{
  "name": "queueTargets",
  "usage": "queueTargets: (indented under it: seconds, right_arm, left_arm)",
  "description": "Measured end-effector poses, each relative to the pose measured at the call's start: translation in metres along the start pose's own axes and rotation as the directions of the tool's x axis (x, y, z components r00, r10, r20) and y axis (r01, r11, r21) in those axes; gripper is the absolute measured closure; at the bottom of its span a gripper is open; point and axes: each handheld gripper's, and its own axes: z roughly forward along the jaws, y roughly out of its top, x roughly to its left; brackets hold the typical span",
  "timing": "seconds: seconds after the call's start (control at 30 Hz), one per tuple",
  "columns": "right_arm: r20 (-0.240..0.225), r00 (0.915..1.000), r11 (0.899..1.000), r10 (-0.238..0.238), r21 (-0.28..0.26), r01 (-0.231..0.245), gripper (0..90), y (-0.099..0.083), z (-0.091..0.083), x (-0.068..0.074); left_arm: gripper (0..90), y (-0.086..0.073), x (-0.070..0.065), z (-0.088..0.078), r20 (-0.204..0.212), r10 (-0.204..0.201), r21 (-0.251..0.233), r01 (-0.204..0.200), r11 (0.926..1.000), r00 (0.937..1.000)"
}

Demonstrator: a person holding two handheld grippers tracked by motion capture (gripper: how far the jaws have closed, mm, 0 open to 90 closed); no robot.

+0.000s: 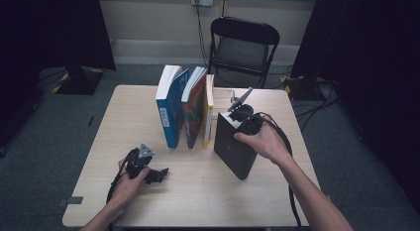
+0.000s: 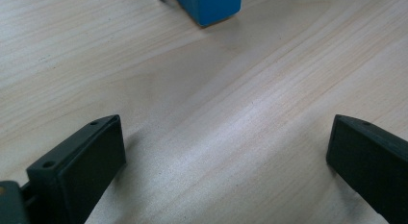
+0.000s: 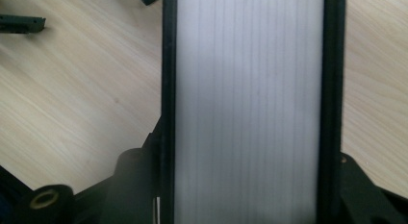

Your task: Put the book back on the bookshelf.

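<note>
wooden table [image 1: 198, 191]: right tool [image 1: 241, 114] clamps black book [image 1: 233, 144]; left tool [image 1: 157, 175] gapes.

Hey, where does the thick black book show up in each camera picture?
High view: black book stands right of centre on the table, under the right hand-held gripper.
Left gripper view: not in it.
Right gripper view: its white page edge fills the middle, between black covers.
Shared landmark: the pale wood table.

Left tongs [image 1: 159, 174] agape, right tongs [image 1: 236, 123] clamped
</note>
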Motion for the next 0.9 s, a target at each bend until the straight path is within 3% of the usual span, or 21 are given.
queueTargets:
  seconds: [0.43,0.9]
  right_arm:
    - [0.026,0.9967,0.996,0.076,-0.046,-0.075,53.4,0.010,-0.007,-0.003]
    - [0.038,0.9845,0.983,0.171,-0.073,-0.168,53.4,0.034,-0.002,-0.005]
  left_arm:
    - [0.0,0.000,0.000,0.000,-0.001,0.005,0.003,-0.005,1.0000,1.0000]
    - [0.0,0.000,0.000,0.000,0.000,-0.004,-0.001,0.004,1.0000,1.0000]
